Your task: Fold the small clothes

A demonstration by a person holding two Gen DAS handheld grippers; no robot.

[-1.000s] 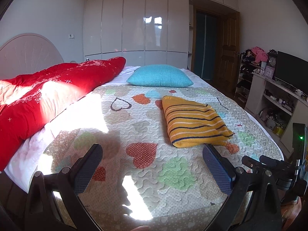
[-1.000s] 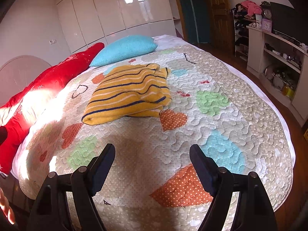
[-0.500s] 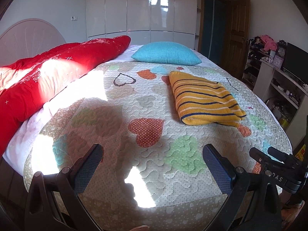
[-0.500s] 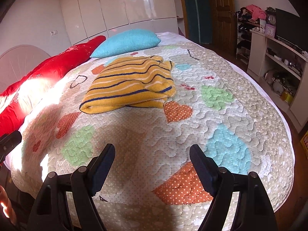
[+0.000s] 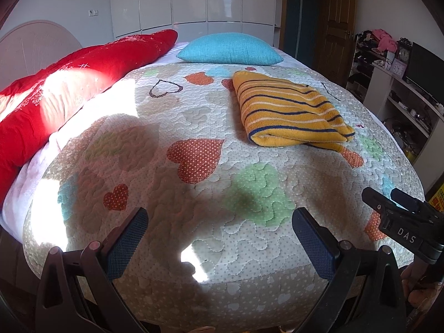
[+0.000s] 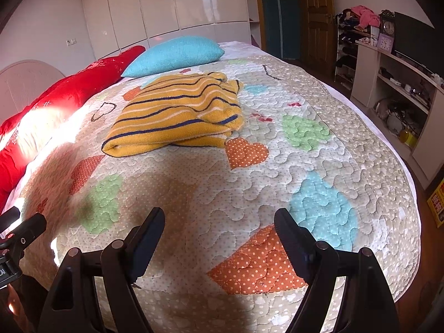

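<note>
Quilted, beige and dotted, patched with orange, green and blue hearts: bed (image 5: 194, 127) filling both views, partly sunlit. Along its left edge, long red duvet (image 5: 69, 83), bunched and bright where the sun strikes. At the head of the bed, beside the end of the duvet, turquoise pillow (image 5: 230, 50). Just short of the pillow, toward the right half of the bed, yellow striped sweater (image 5: 288, 113), folded into a thick bundle, navy and white stripes on top, resting flat on the quilt; same sweater (image 6: 177, 116) left of centre in the right wrist view. Near the foot of the bed, well apart from the sweater, left gripper (image 5: 219, 238) with fingers (image 5: 126, 242) spread wide, released, holding nothing. Likewise right gripper (image 6: 217, 241), fingers (image 6: 147, 241) parted and empty, hovering over the foot end.
</note>
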